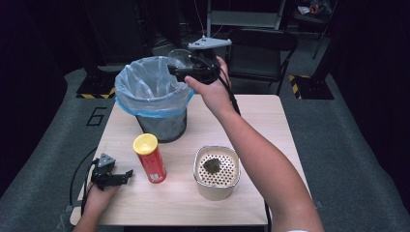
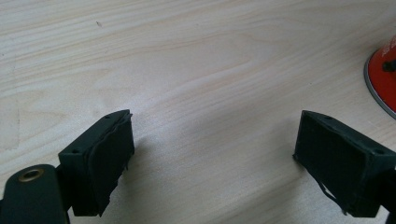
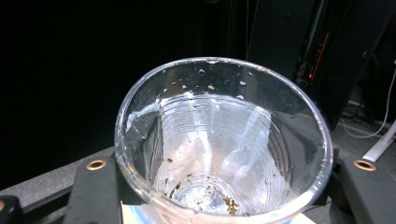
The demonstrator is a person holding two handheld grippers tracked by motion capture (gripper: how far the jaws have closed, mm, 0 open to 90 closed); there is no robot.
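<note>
- Left gripper, lower left of the high view: rests on the table, fingers apart, nothing between them.
- Red can, left of centre: stands close to that gripper; a careless sweep could topple it.
- Clear cup, upper centre, over the lined bin: right gripper fingers clamped on its wall. Risk: thin plastic buckles or slips, missing the bin.
- The right gripper view shows residue inside the cup; the high view alone shows the bin beneath it.
</note>
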